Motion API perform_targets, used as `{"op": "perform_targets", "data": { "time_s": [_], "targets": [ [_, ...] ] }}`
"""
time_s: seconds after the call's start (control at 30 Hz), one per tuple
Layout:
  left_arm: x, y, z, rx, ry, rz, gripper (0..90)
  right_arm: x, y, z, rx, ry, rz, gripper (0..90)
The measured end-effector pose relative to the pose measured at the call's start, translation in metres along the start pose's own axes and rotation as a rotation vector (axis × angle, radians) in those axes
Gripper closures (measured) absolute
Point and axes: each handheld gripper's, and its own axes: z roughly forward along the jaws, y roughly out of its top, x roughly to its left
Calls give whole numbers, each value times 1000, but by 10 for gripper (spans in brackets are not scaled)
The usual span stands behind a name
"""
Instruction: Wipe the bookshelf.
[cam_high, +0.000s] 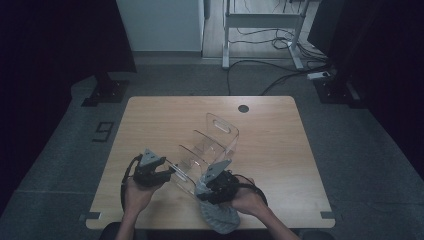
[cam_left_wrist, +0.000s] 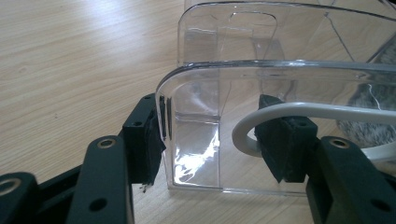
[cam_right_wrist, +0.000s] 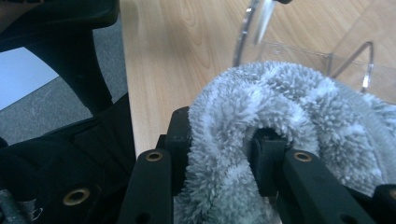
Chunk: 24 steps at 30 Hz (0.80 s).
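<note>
Low over the tabletop (cam_high: 150, 120), the left tongs (cam_left_wrist: 210, 140) clamp the clear organizer (cam_high: 210, 150) wall; beside them, the right tongs (cam_right_wrist: 219, 144) pinch a grey cloth (cam_right_wrist: 280, 102), both forearms reaching forward.

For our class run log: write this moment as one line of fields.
left gripper: shut on clear organizer | right gripper: shut on grey cloth | on table
</note>
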Motion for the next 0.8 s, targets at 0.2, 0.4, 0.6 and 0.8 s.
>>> {"op": "perform_targets", "data": {
  "time_s": [0.2, 0.4, 0.6, 0.8],
  "targets": [
    [0, 0, 0, -11, 0, 0, 437, 0, 0, -1, 10, -4, -2, 660],
    [3, -2, 0, -23, 1, 6, 437, -10, -5, -14, 14, -58, 32, 660],
    [9, -4, 0, -41, 1, 7, 437, -33, -16, -32, 3, -144, 101, 659],
    [14, -6, 0, -59, 11, -13, 437, -57, -31, -52, -36, -215, 181, 658]
  ]
}}
